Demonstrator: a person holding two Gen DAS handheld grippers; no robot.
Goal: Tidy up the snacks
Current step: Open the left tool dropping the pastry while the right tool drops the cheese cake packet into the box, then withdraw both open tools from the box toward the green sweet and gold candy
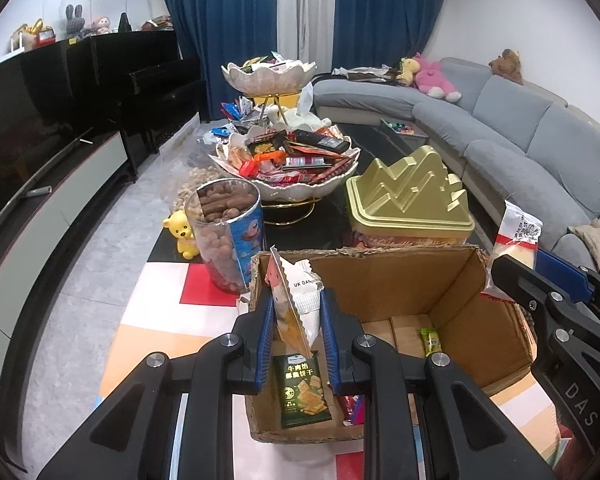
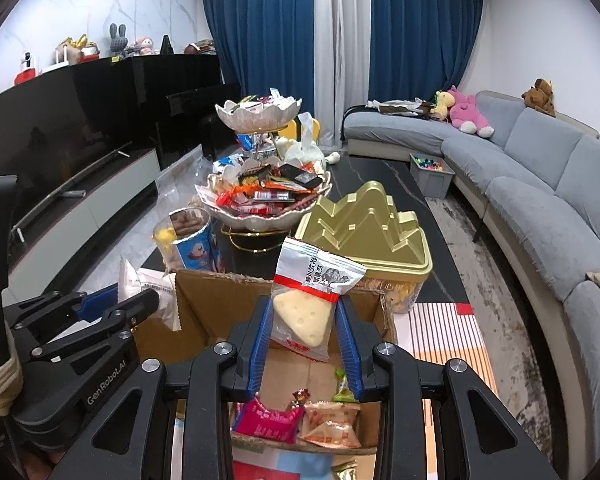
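Left wrist view: the left gripper [image 1: 296, 320] is clamped on two snack packets [image 1: 296, 300], one white, one with a cartoon print, held upright above the near-left corner of an open cardboard box [image 1: 380, 276]. A green cracker pack [image 1: 303, 392] and a small green sachet [image 1: 431, 342] lie on the box floor. A nut tub [image 1: 226, 232], a tiered snack bowl [image 1: 288, 160] and a gold tin [image 1: 410, 196] stand behind the box.

Right wrist view: the right gripper [image 2: 304, 328] grips a clear packet holding a cheese-shaped snack [image 2: 304, 312] over the same box [image 2: 228, 296]. A pink packet [image 2: 268, 420] and an orange packet [image 2: 330, 424] lie inside. The left gripper [image 2: 120, 304] and its packets [image 2: 148, 284] hang just beside the box's left wall.
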